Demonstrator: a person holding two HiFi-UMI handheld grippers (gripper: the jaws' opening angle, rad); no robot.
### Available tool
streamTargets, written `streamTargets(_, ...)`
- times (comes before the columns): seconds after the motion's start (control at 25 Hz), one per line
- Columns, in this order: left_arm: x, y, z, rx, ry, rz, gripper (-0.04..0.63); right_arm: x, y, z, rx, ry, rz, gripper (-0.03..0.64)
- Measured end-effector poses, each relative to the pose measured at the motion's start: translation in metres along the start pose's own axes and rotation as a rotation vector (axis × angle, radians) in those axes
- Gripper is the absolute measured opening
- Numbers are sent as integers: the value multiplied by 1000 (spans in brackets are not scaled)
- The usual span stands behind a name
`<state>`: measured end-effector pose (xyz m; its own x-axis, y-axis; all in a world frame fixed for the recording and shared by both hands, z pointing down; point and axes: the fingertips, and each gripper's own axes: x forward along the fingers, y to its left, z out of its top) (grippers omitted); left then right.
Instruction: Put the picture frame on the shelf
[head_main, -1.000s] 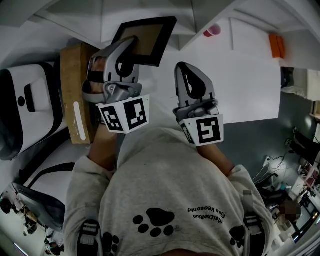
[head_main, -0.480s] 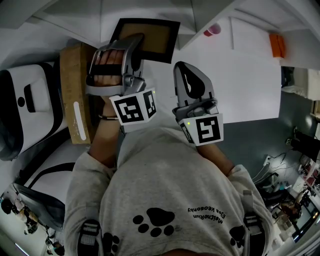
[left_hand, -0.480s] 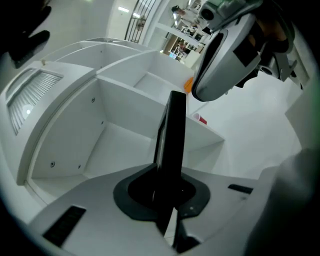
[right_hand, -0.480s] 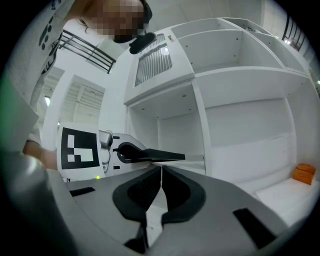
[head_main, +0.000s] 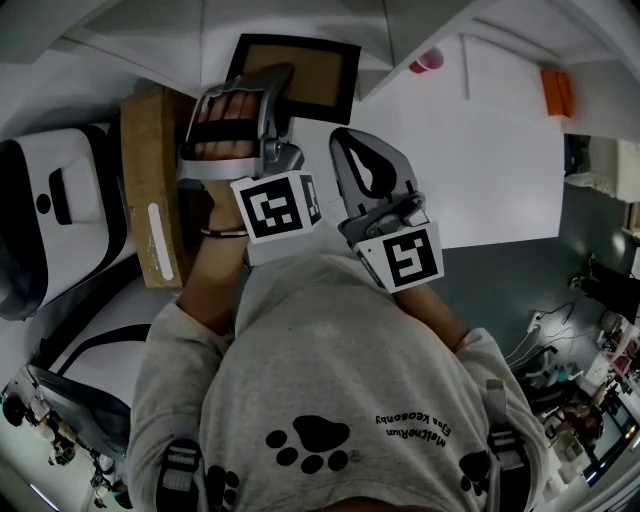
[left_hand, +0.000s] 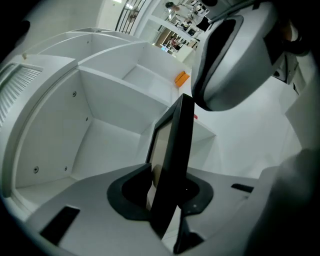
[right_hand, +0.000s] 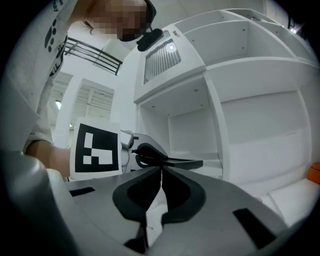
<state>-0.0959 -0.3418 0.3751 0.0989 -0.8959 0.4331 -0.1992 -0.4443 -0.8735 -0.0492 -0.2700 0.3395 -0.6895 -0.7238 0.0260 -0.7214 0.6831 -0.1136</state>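
Left tool (left_hand: 167, 192) opening; picture frame (left_hand: 176, 145) between jaws

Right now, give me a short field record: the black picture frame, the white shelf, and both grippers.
object: black-rimmed picture frame with brown panel, edge-on between left jaws
left gripper: jaws opening, frame between them
right gripper: jaws together, empty
target: white shelf unit, open compartments ahead
frame seated: cannot tell

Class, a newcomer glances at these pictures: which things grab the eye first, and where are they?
The black picture frame stands edge-on between the opening jaws of the left gripper, before the white shelf. The right gripper hangs beside it, shut and empty. An orange object sits far right on the shelf.
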Motion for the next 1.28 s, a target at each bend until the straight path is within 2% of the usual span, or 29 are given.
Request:
streamTargets(0.28, -1, -4, 0, -9, -6, -32, 108, 15, 19, -2, -23, -7, 99, 37)
streamTargets(0.44, -2, -10, 2, -34, -17, -79, 124, 26, 20, 1, -41, -20, 106, 37)
streamTargets(0.68, -2, -12, 3, -55, -36, -96, 145, 35, 22, 1, -65, -30, 107, 37)
streamTargets(0.84, 1, -10, 0, -45, -49, -72, 158, 42, 18, -1, -74, -30, 94, 37)
streamTargets(1.28, -11, 1, -7, -126, -74, -18, 173, 59, 8, 6, -85, -60, 77, 37)
